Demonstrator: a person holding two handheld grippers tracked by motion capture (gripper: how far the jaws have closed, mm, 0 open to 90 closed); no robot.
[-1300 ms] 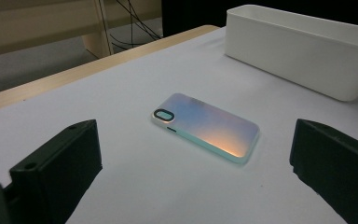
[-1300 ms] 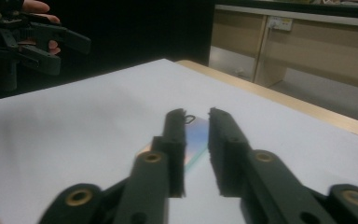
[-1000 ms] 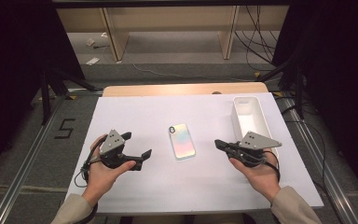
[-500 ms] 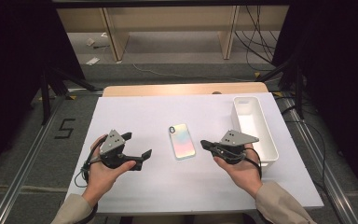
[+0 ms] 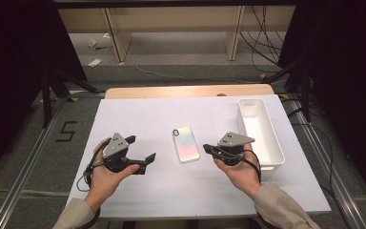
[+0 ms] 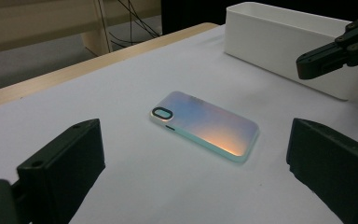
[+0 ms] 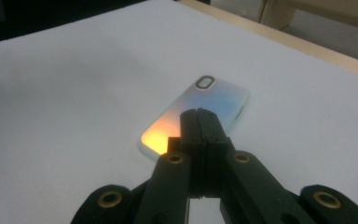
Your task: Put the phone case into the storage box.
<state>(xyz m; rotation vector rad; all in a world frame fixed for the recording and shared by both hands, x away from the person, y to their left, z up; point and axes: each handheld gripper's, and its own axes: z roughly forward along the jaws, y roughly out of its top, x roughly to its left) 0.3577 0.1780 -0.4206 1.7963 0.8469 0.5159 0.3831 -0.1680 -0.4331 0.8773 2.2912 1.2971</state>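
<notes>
The left hand-held gripper [image 5: 140,155] rests with jaws spread wide, while the right hand-held gripper [image 5: 207,149] has jaws pressed together.

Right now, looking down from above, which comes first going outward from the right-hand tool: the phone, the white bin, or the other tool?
From the right tool:
1. Phone, just beyond its shut tips, mid-table.
2. White bin, close behind the hand, at the table's right edge.
3. Left tool, open, across the phone.

Phone case [image 5: 187,144]: iridescent, pastel blue shading to pink and orange, pale mint rim, black camera ring at 11 o'clock corner. Bin [image 5: 260,132]: plain white. Table cover [image 5: 138,114]: white, unpatterned; tan wood edge at 12 o'clock. Grippers [image 5: 148,156] [image 5: 206,149]: black, grey top plates.
</notes>
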